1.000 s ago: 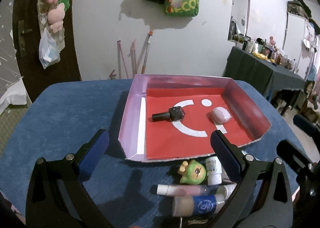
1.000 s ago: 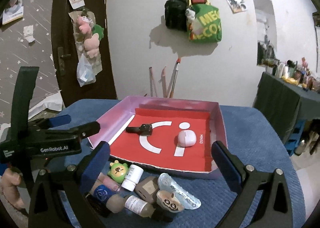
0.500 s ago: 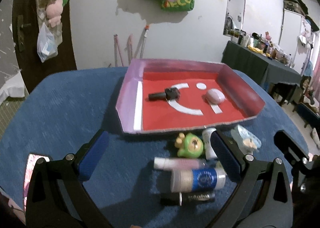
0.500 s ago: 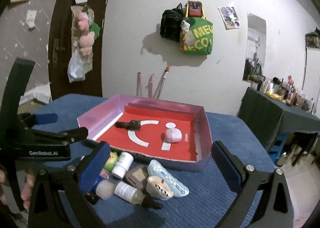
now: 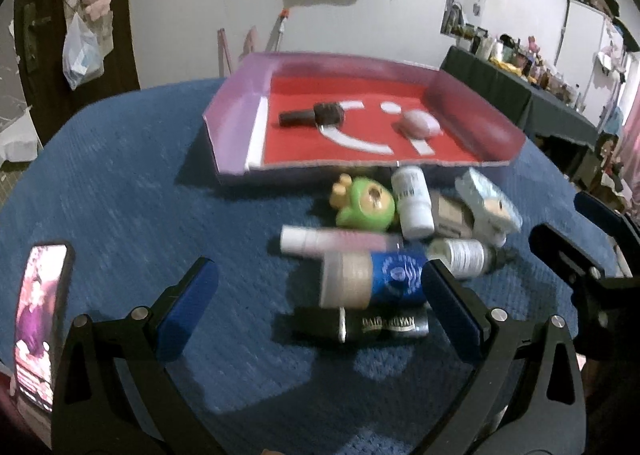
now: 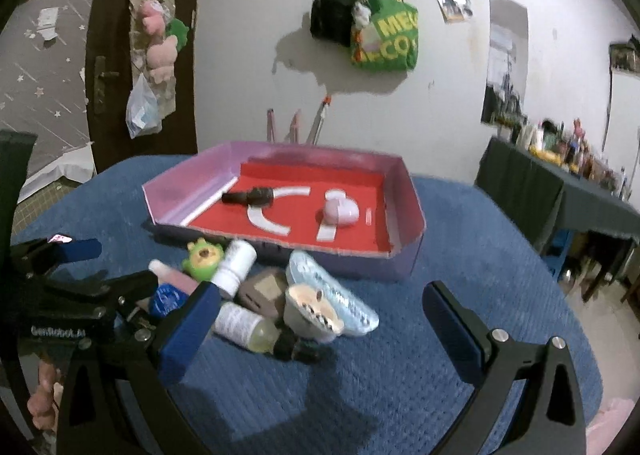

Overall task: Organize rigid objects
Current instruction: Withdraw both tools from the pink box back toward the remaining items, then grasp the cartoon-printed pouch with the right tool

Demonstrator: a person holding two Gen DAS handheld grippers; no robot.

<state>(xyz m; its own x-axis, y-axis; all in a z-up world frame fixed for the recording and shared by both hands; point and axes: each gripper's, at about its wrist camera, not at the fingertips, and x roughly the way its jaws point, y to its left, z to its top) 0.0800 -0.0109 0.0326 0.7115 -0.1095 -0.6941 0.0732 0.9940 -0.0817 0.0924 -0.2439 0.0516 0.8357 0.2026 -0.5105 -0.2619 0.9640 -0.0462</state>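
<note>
A pink-walled tray with a red floor (image 5: 236,123) (image 6: 400,183) holds a dark nail-polish bottle (image 5: 312,116) (image 6: 250,196) and a pale pink case (image 5: 418,125) (image 6: 340,211). In front of it lies a pile: a green toy (image 5: 364,207) (image 6: 203,257), a white bottle (image 5: 412,203) (image 6: 236,271), a pink tube (image 5: 336,241), a blue-labelled tube (image 5: 376,283), a black tube (image 5: 360,325), a clear dropper bottle (image 6: 256,327). My left gripper (image 5: 320,311) is open, low over the blue and black tubes. My right gripper (image 6: 320,331) is open beside the pile.
A phone with a lit screen (image 5: 38,319) lies at the near left of the blue table (image 5: 120,191). A light blue packet (image 6: 332,291) and a brown box (image 6: 262,291) lie in the pile. A dark cluttered side table (image 6: 560,191) stands to the right.
Both grippers have pulled back from the tray and dropped lower toward the pile. The pile now sits larger between the left fingers, and the phone has come into view.
</note>
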